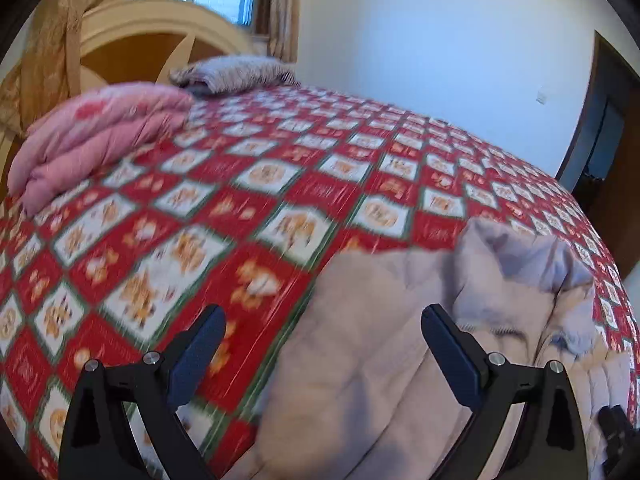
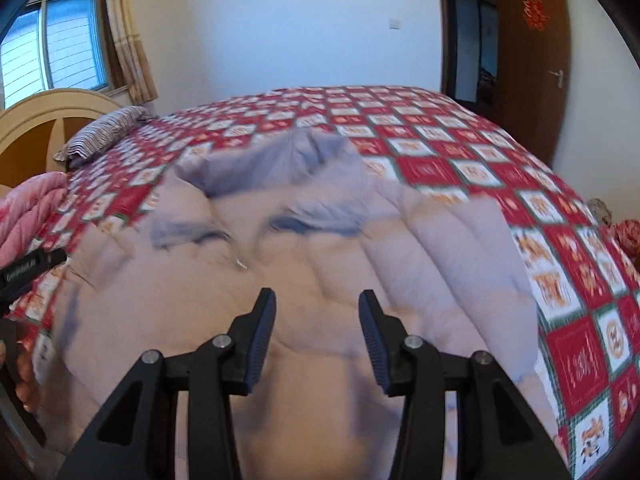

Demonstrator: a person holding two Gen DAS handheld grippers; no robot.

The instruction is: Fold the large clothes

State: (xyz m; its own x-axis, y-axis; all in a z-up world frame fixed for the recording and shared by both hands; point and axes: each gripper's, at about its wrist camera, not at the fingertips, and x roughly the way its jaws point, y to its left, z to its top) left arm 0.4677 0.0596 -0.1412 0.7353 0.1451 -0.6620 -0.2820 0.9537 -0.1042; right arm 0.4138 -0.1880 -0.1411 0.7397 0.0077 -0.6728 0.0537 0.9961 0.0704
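Note:
A pale beige quilted puffer jacket with a lavender-grey lining at the collar lies spread on the red checked bedspread. My right gripper hovers over its near middle, open and empty. In the left wrist view the jacket fills the lower right. My left gripper is open and empty, over the jacket's left edge where it meets the bedspread. The left gripper also shows at the left edge of the right wrist view.
A folded pink quilt and a striped pillow lie near the wooden headboard. A window with curtains is behind it. A brown door stands at the far right.

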